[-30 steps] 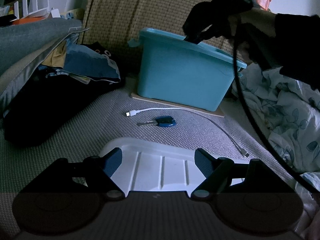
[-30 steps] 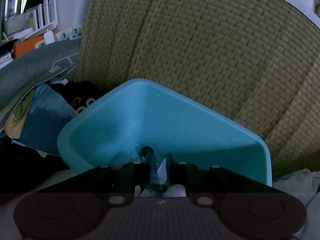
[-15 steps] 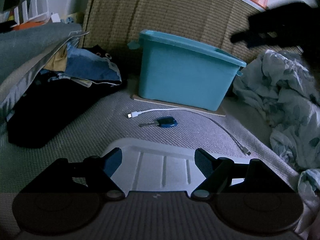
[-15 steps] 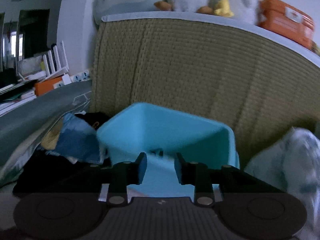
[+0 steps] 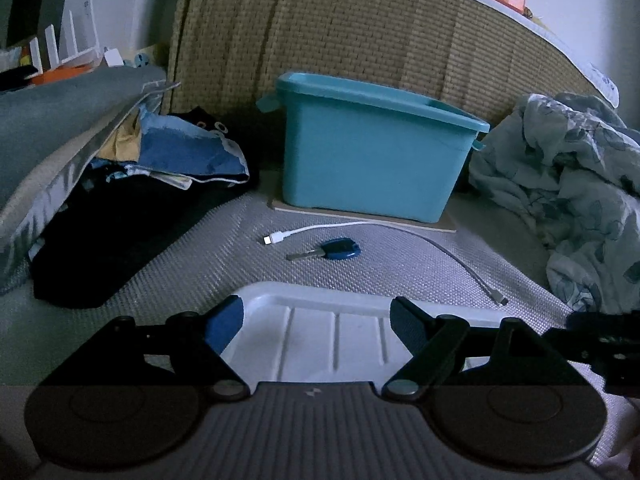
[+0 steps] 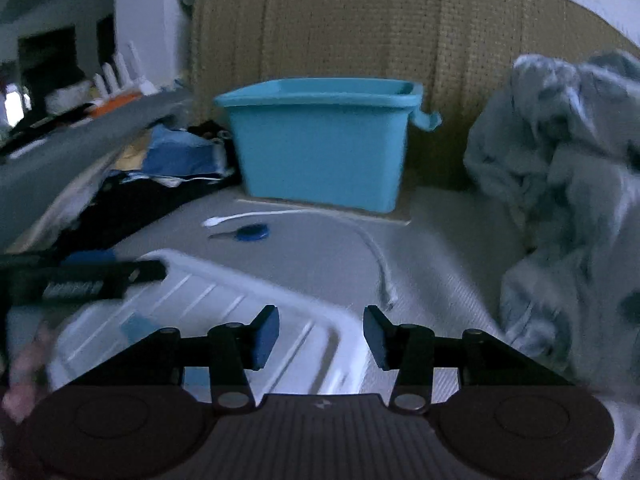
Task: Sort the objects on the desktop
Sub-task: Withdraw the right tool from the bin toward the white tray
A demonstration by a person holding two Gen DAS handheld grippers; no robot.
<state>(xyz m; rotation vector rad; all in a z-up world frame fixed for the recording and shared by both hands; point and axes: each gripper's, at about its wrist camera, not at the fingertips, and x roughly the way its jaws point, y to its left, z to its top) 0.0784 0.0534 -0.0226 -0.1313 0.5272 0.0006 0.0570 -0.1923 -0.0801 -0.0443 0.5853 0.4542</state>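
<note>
The right wrist view is smeared with blur, so the cable (image 6: pixel 372 248) and key (image 6: pixel 250 233) show there only as soft shapes, and the inside of the bin (image 5: pixel 376 148) is hidden by its walls in both views. A white tray (image 5: pixel 336 336) is cut off behind each gripper's body. The bin stands on a flat board (image 5: pixel 444 224) against a woven backrest (image 5: pixel 360 28), with heaped clothes (image 5: pixel 172 152) to its left and a crumpled blanket (image 5: pixel 568 184) to its right. The key lies on the mat between tray and bin, just beside the cable's white plug. The left gripper (image 5: pixel 318 320) hangs over the tray, jaws wide apart and empty, key and cable well ahead. The right gripper (image 6: pixel 320 332) is over the tray's right corner, jaws opening with nothing between them, the cable's near end just ahead.
</note>
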